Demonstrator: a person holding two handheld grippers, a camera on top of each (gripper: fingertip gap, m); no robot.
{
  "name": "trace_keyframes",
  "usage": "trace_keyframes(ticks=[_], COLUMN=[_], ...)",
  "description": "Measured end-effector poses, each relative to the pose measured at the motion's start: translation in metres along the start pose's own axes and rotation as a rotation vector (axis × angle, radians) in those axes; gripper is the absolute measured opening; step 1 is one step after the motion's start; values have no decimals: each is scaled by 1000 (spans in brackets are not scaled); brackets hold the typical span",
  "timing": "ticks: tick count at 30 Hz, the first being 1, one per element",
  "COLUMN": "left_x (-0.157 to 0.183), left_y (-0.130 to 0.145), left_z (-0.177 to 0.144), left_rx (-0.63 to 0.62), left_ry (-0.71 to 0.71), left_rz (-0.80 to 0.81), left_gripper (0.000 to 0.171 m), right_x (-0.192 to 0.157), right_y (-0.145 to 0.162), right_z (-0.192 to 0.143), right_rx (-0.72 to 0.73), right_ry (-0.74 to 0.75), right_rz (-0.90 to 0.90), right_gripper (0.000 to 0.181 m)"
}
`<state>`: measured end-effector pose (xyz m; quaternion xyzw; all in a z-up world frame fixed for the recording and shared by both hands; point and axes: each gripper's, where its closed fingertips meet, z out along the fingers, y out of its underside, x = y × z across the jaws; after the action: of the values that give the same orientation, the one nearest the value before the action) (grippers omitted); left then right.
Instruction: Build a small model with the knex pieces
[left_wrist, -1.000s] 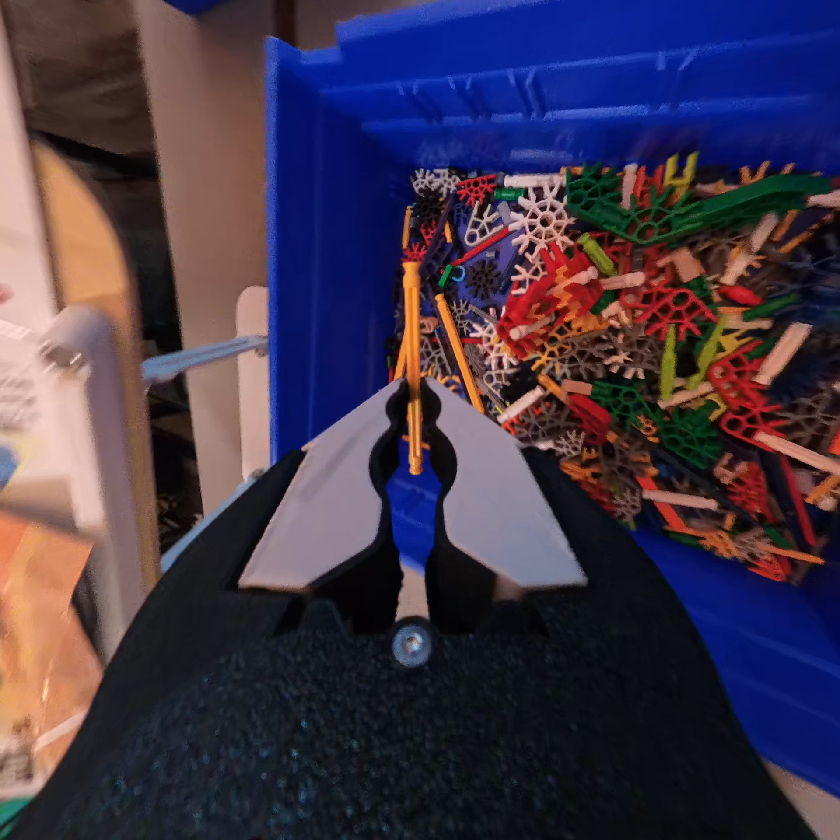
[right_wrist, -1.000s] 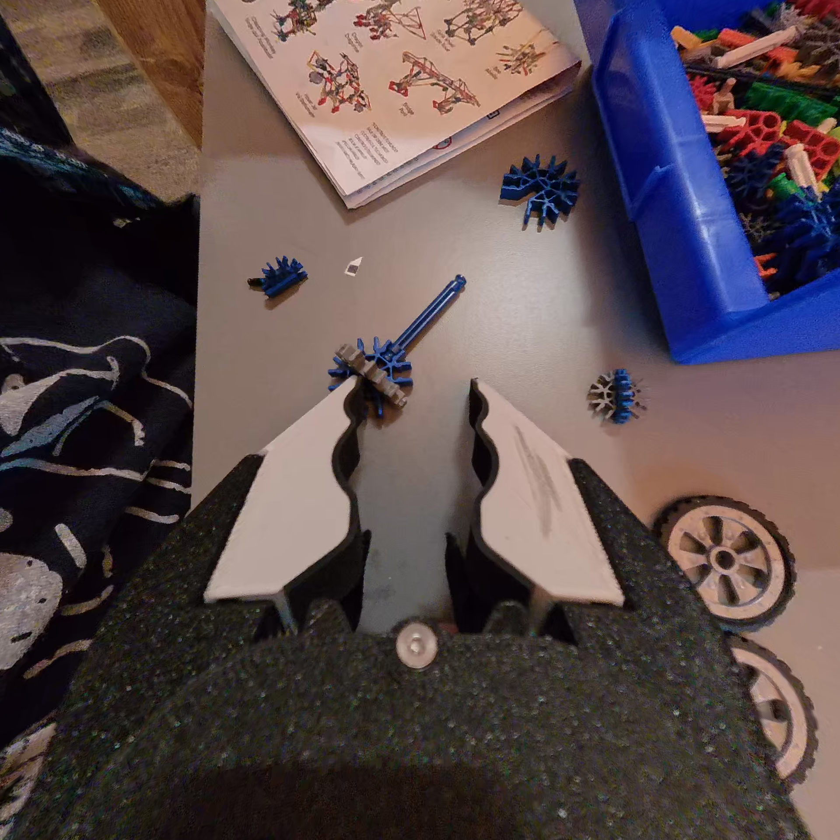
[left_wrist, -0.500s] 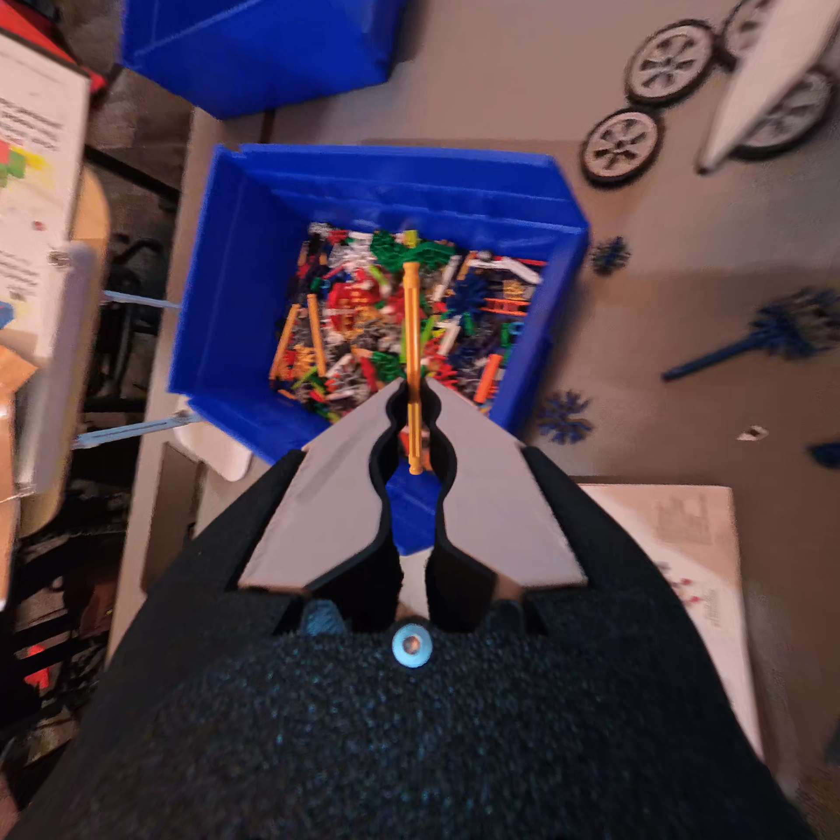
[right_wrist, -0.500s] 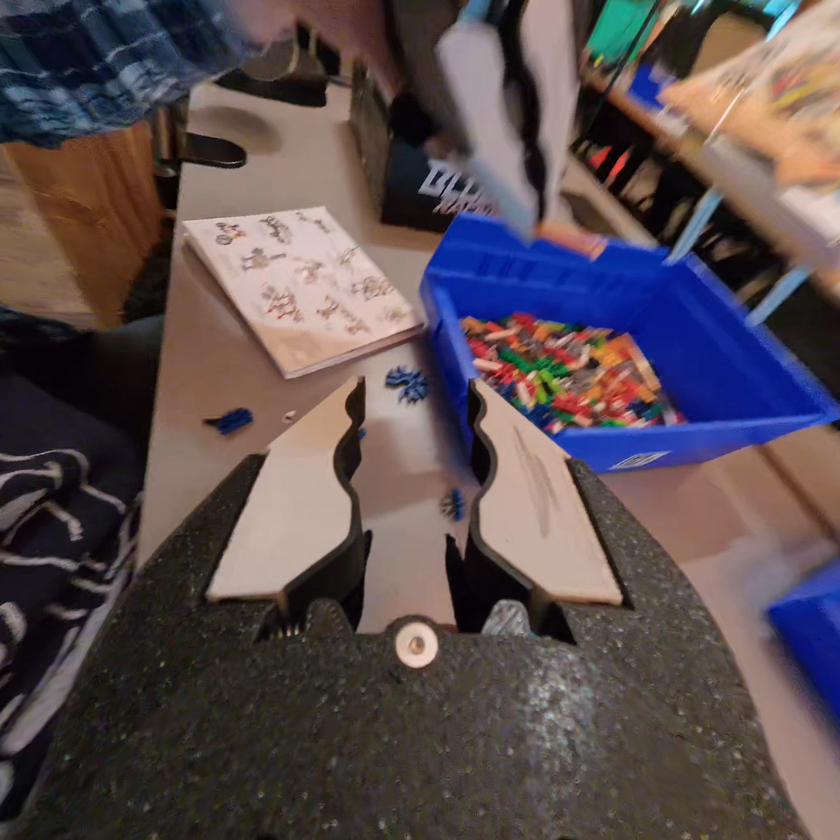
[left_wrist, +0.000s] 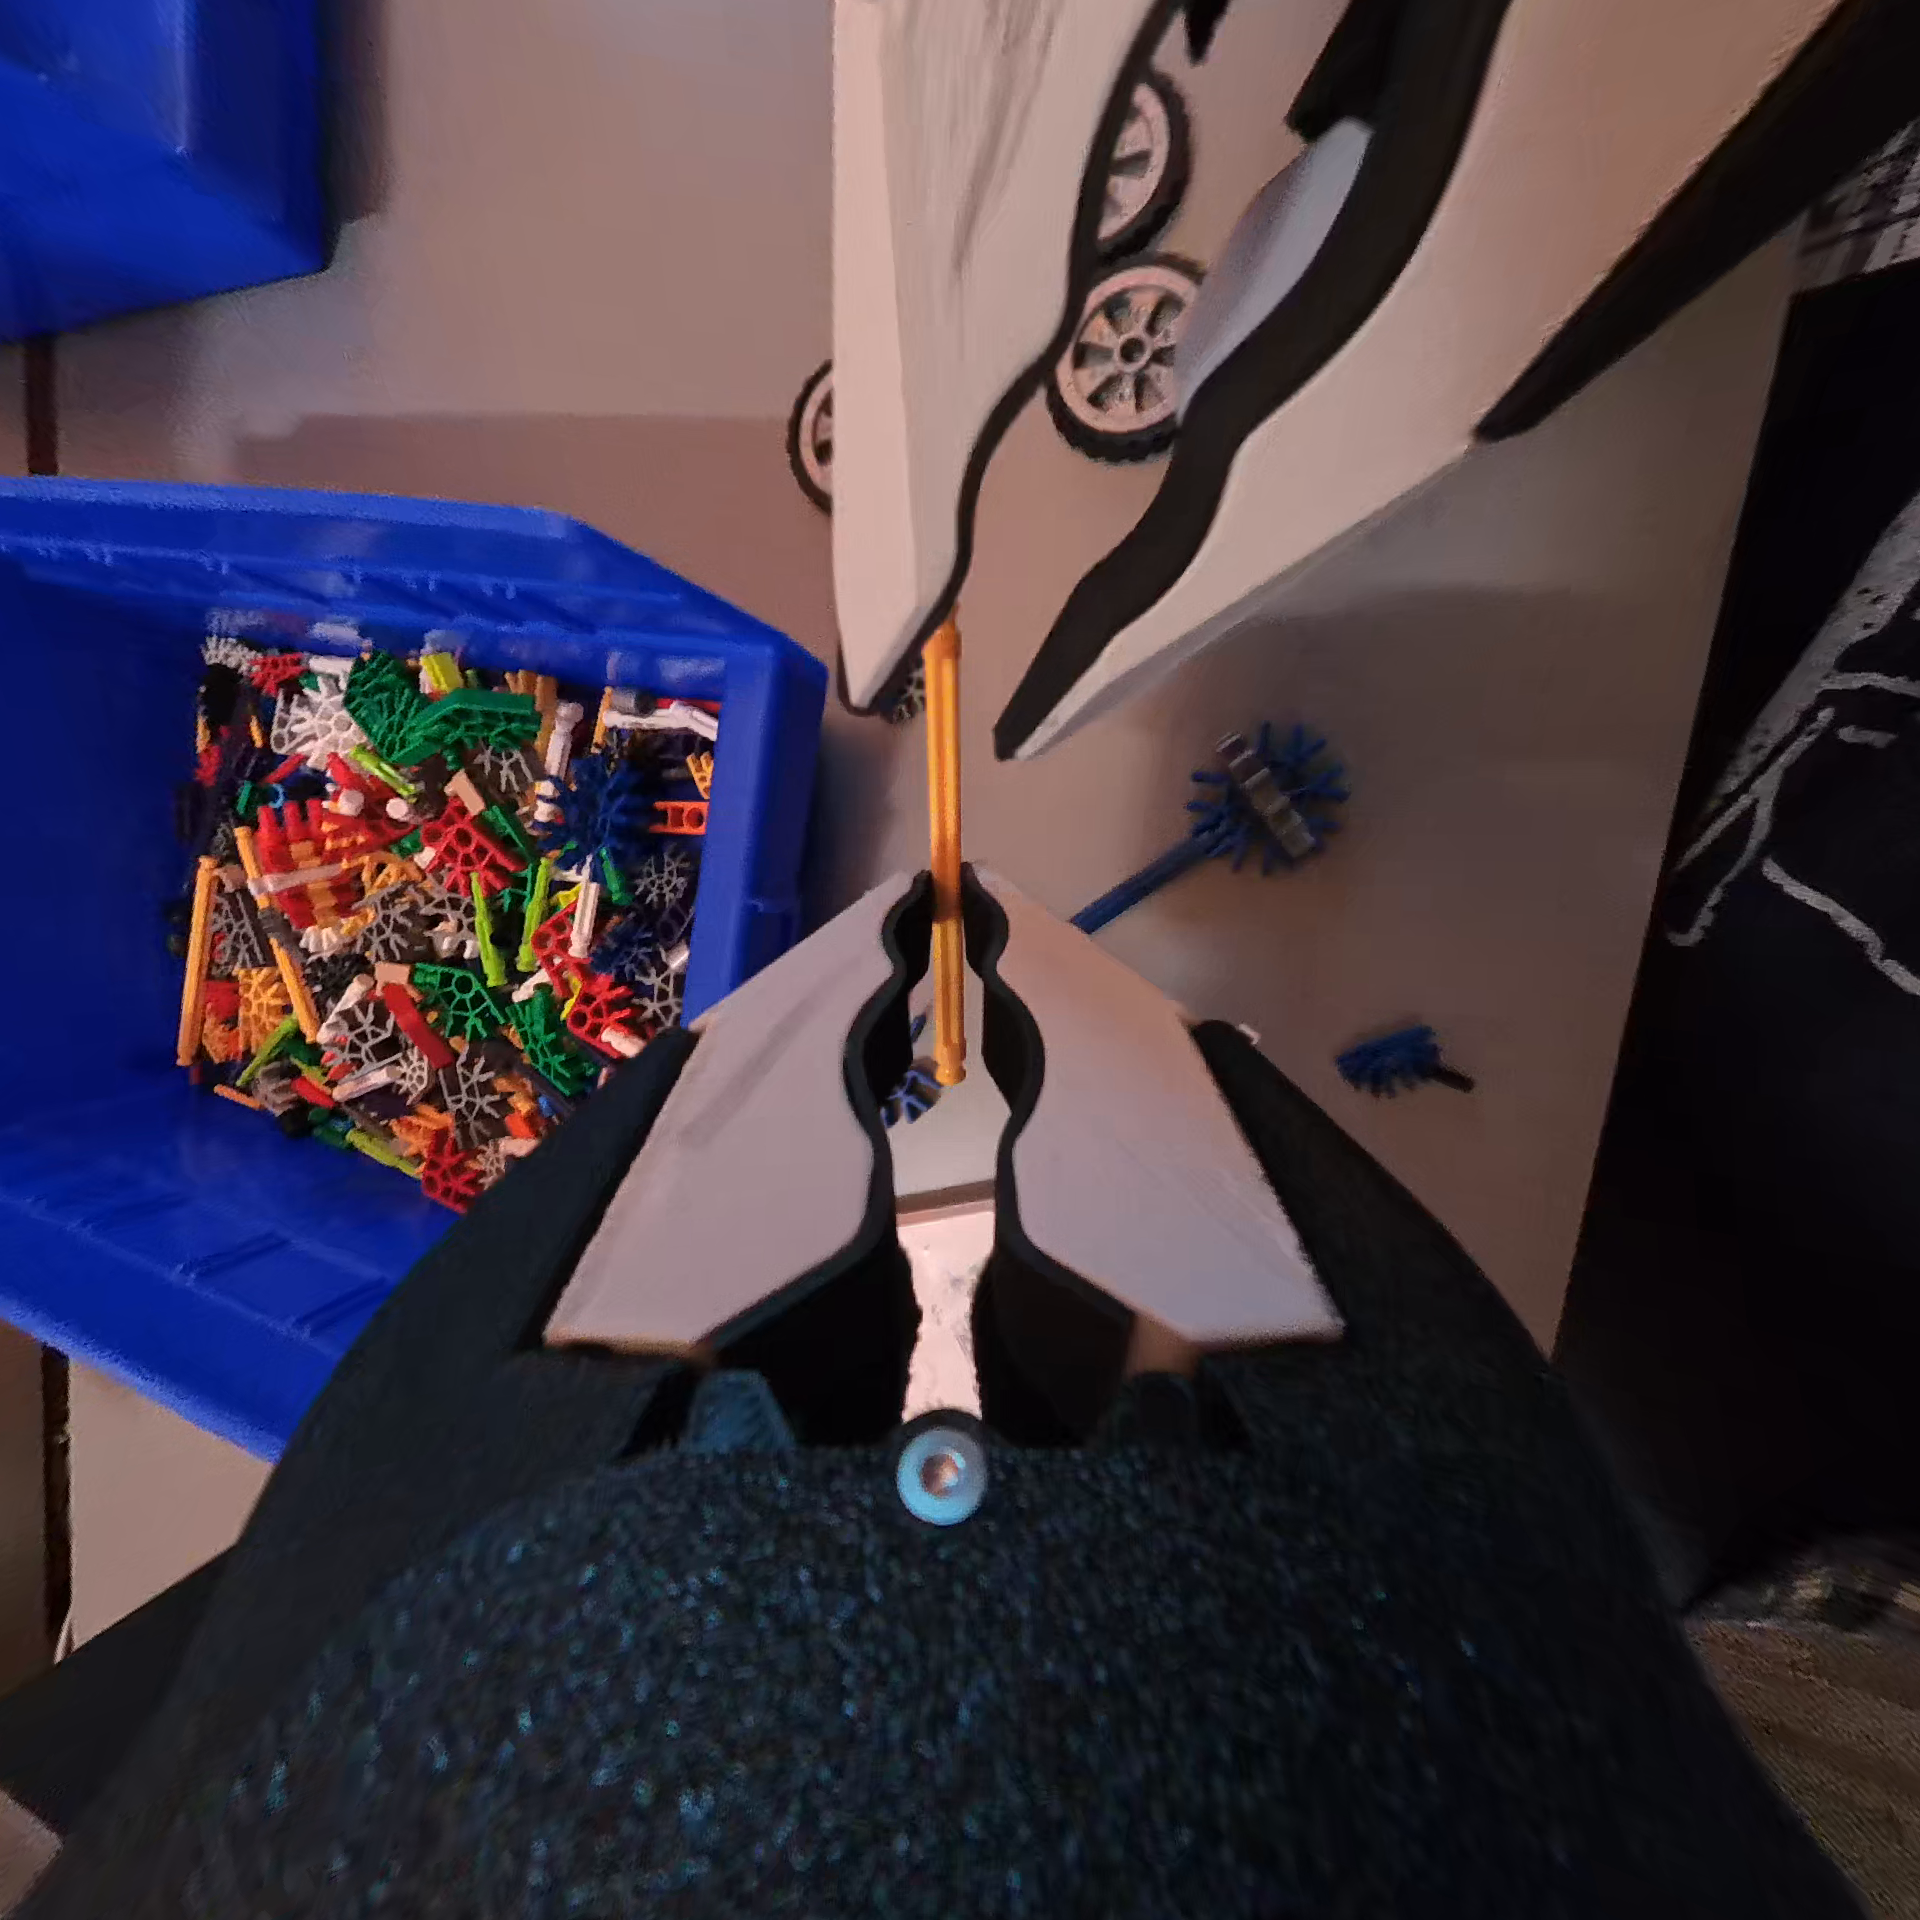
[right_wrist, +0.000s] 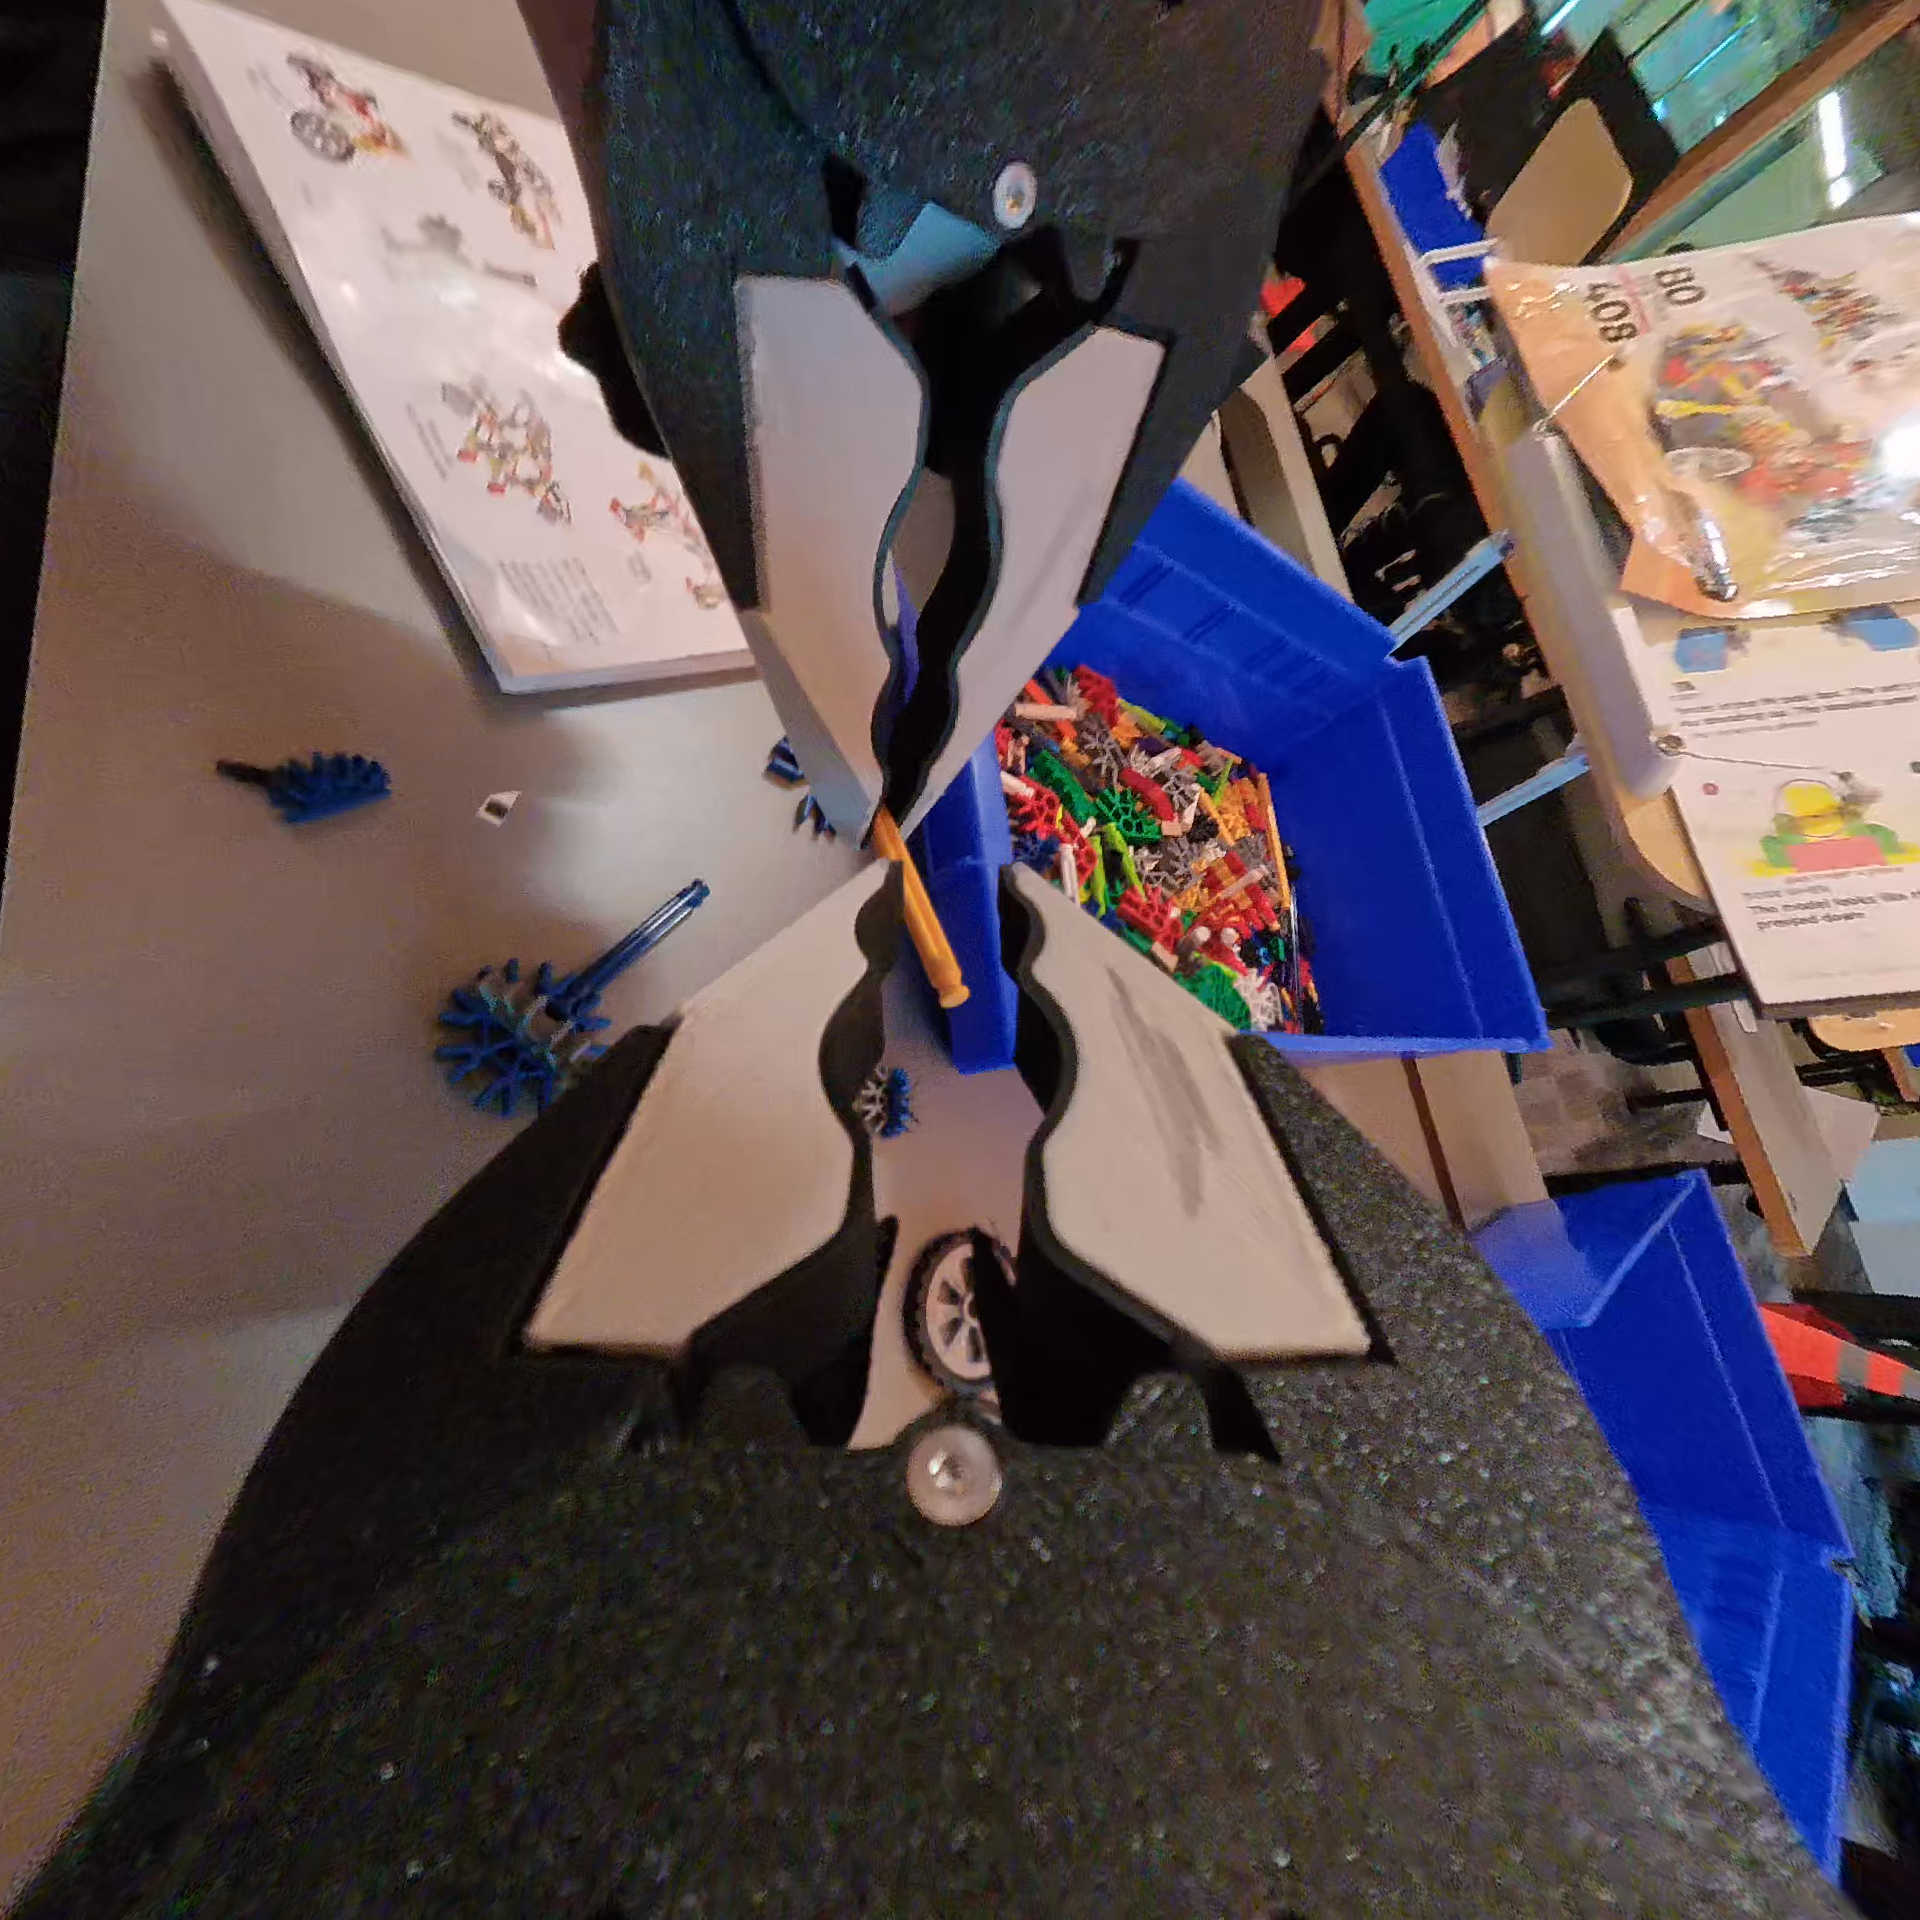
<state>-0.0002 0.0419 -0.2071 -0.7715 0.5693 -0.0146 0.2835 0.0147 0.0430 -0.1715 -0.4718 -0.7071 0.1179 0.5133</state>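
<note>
Left gripper (left_wrist: 943, 883), jaws closed on an orange rod (left_wrist: 943, 800), presents its free end between the spread, empty jaws of the right gripper (right_wrist: 945, 883); blue bin (left_wrist: 758, 717) at nine o'clock.

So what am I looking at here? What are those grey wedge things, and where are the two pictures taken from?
They are hand-held two-finger grippers, each carrying a camera that looks along its fingers. In the left view, the left gripper is shut on a thin orange plastic rod. The right view shows the right gripper open, its fingers either side of that rod's free end. On the grey table lie a blue bin of colourful toy pieces, a spoked toy wheel, blue spiky connectors and an open picture booklet.
</note>
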Motion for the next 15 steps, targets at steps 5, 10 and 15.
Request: trace_keyframes(ticks=[5,10,15], left_x=[8,23,30], left_y=[-3,-1,-8], left_z=[4,9,12], left_rx=[-2,35,71], left_ry=[3,11,2], left_rz=[23,12,41], left_gripper=[3,3,3], right_x=[-15,-25,-30], right_y=[6,2,11], right_z=[4,-7,-3], right_rx=[-31,31,-6], right_ry=[-76,-133,-146], right_rz=[12,88,50], right_gripper=[13,21,13])
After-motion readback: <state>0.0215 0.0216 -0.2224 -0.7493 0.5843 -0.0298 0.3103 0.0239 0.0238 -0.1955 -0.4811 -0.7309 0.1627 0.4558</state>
